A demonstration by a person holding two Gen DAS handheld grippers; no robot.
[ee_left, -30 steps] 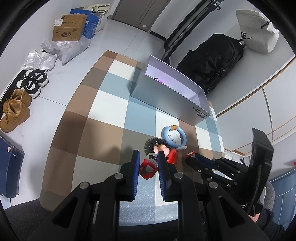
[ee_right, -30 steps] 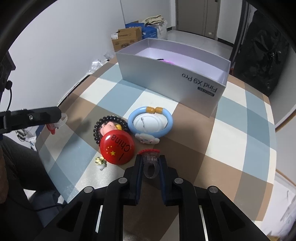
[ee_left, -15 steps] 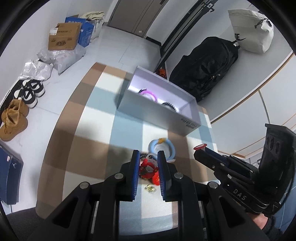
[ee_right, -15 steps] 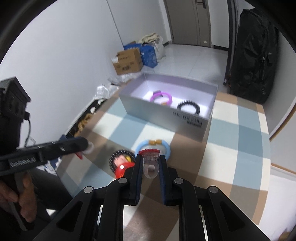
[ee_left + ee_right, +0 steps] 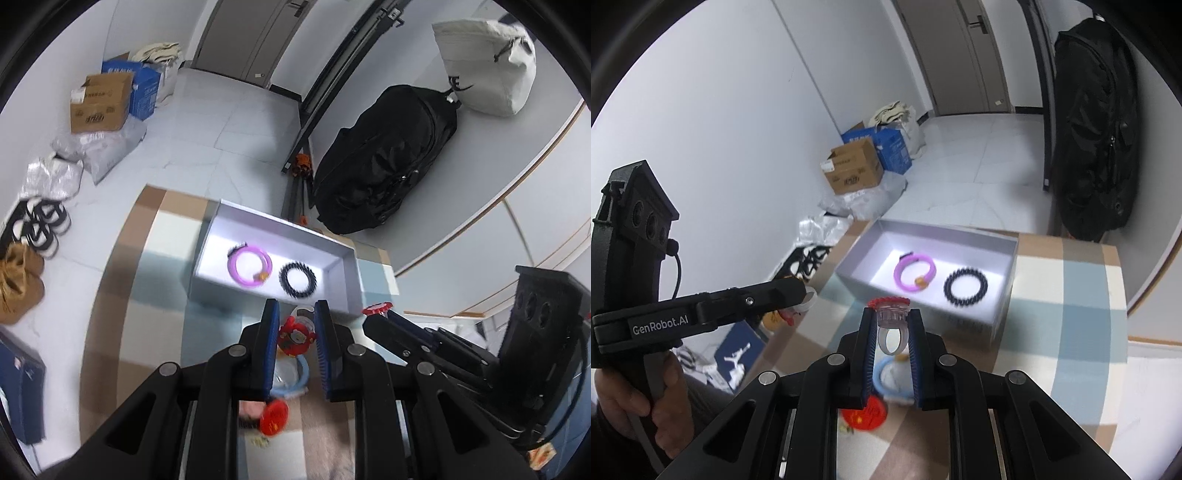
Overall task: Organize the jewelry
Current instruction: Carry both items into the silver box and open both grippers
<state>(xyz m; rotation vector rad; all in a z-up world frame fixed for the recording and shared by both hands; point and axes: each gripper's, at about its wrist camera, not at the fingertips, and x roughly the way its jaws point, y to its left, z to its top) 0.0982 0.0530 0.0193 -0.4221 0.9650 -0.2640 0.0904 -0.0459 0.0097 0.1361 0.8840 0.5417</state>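
My left gripper [image 5: 295, 314] is shut on a ring with a red charm [image 5: 295, 338], held in the air above the checked table. My right gripper [image 5: 892, 314] is shut on a clear ring with a red top [image 5: 892, 317], also lifted. Each gripper shows in the other's view: the right gripper [image 5: 380, 314] beside the left, the left gripper [image 5: 796, 291] at the left. Ahead stands an open silver box [image 5: 280, 223] [image 5: 923, 229] with a purple bracelet [image 5: 249, 267] [image 5: 914, 271] and a black bead bracelet [image 5: 297, 278] [image 5: 966, 286] inside.
Under the grippers a blue bracelet [image 5: 886, 378], a red round badge [image 5: 864, 411] and a small flower piece lie on the table [image 5: 1071, 332]. A black bag [image 5: 376, 162], cardboard boxes [image 5: 101, 101] and shoes [image 5: 40, 225] stand on the floor. A hand [image 5: 624, 402] holds the left gripper.
Both grippers have risen from the table with their rings still clamped. The box's inside with its two bracelets has come into view, and the loose pieces now lie lower in both views.
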